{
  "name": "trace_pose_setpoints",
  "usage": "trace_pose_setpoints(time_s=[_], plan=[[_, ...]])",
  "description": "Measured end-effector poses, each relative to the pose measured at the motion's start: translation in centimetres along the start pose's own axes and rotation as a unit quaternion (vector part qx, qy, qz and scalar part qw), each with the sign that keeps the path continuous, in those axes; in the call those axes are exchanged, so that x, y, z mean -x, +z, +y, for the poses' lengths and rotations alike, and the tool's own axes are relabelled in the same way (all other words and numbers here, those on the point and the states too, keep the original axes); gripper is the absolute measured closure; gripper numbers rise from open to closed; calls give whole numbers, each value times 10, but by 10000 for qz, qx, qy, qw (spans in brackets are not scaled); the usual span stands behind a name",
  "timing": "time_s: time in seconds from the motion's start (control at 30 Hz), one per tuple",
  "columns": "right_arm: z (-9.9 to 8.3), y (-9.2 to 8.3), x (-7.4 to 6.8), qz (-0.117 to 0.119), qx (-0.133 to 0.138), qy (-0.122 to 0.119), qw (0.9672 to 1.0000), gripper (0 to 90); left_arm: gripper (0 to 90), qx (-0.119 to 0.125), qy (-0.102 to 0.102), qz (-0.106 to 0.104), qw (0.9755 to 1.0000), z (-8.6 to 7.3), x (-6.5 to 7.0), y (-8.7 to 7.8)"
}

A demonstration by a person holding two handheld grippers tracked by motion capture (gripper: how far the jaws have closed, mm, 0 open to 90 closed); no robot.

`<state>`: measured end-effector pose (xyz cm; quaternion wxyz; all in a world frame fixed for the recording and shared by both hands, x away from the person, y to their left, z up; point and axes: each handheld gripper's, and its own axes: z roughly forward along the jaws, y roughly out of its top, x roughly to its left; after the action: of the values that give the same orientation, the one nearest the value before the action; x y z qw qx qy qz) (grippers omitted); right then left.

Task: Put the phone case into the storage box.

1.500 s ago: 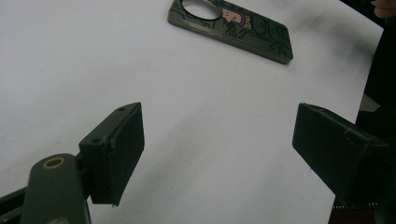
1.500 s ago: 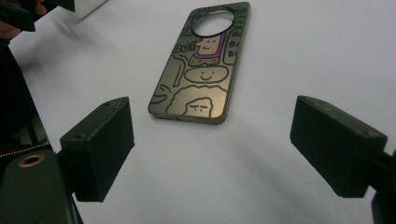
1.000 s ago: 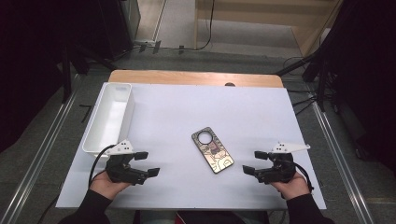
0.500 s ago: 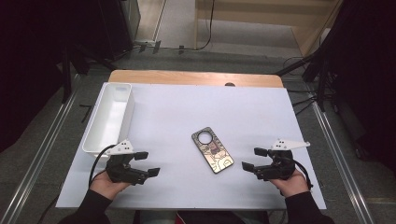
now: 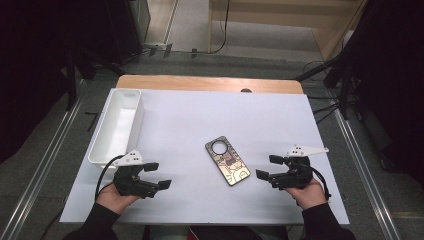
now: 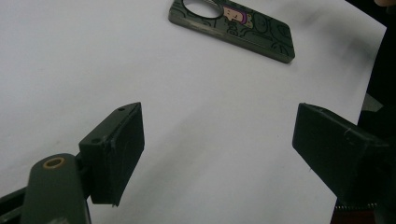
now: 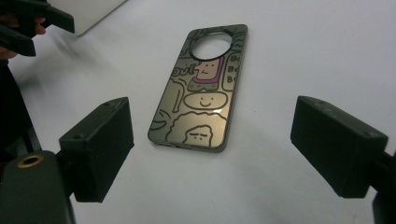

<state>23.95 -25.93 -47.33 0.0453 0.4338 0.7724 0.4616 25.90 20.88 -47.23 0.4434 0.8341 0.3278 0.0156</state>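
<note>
Phone case (image 5: 227, 160) flat on table (image 5: 190, 115), betw left tongs (image 5: 159, 176) & right tongs (image 5: 266, 167), both released, empty

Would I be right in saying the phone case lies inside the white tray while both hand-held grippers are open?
Not quite: the high view shows the phone case lying on the white sheet, apart from the white tray. Both hand-held grippers, left and right, are open.

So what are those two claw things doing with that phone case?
A person holds a gripper in each hand over a white table. A phone case with cartoon drawings lies flat in the middle, and nothing touches it yet. The right gripper points at it with jaws open, close to its near end. The left gripper waits farther off, also open and empty. A white tray sits at the left edge.
</note>
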Motion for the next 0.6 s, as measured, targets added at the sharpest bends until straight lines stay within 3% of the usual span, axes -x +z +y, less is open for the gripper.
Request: trace_pose_setpoints(time_s=[0.13,0.2,0.6], plan=[[2,1,-2,24,98,-126,9999,94,166,-18,11,-12,10000,0,0,0],[3,3,-3,-38,137,-161,9998,0,166,-20,10,-17,10000,0,0,0],[7,11,-1,-175,148,-119,9997,0,166,-30,-6,-30,10000,0,-1,0]])
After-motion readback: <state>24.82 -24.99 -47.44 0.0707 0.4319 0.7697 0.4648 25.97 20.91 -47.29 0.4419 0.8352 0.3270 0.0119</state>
